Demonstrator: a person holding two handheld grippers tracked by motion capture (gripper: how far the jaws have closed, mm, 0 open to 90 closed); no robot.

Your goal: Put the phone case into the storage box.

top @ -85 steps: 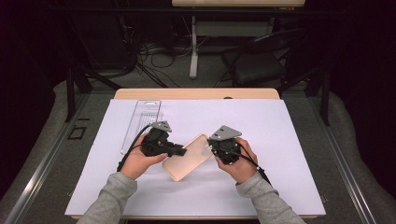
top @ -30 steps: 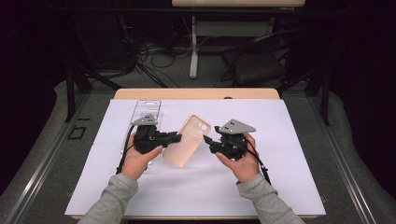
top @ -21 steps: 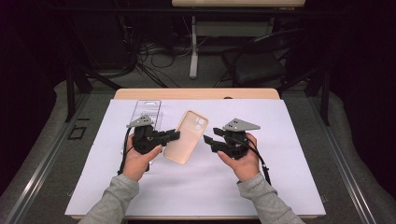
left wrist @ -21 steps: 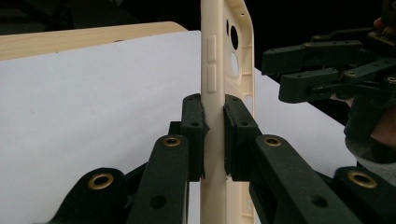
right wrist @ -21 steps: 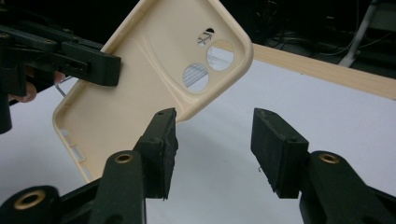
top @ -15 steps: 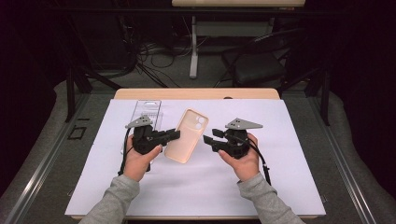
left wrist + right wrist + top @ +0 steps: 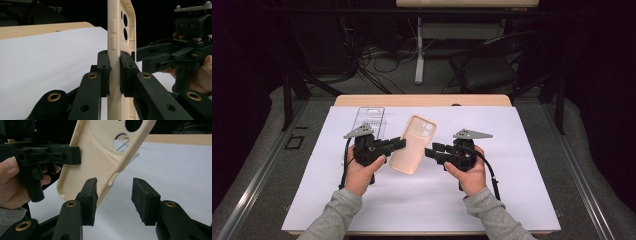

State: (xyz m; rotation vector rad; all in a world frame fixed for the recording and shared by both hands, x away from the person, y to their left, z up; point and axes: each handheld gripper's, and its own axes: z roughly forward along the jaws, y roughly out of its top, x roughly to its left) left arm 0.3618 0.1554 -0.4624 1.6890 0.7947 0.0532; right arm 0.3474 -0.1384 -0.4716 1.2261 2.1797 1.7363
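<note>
Phone case (image 7: pixel 413 145), beige and empty, sits in mid-frame of the high view, held tilted above the white surface (image 7: pixel 512 190). Left tongs (image 7: pixel 398 145) are clamped on its long edge. Right tongs (image 7: pixel 430 151), just right of the case, have just been closing but stand apart, the case's other edge between the pads, untouched. Lifting looks done; a two-sided hold seems unfinished. Clear packaging (image 7: pixel 369 119) lies at upper left, seemingly unused.

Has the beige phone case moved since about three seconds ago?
Yes. The beige plastic phone case has swung from lying slanted between the hands to nearly upright, its camera-hole end now nearer the clear plastic package at the table's far edge.
</note>
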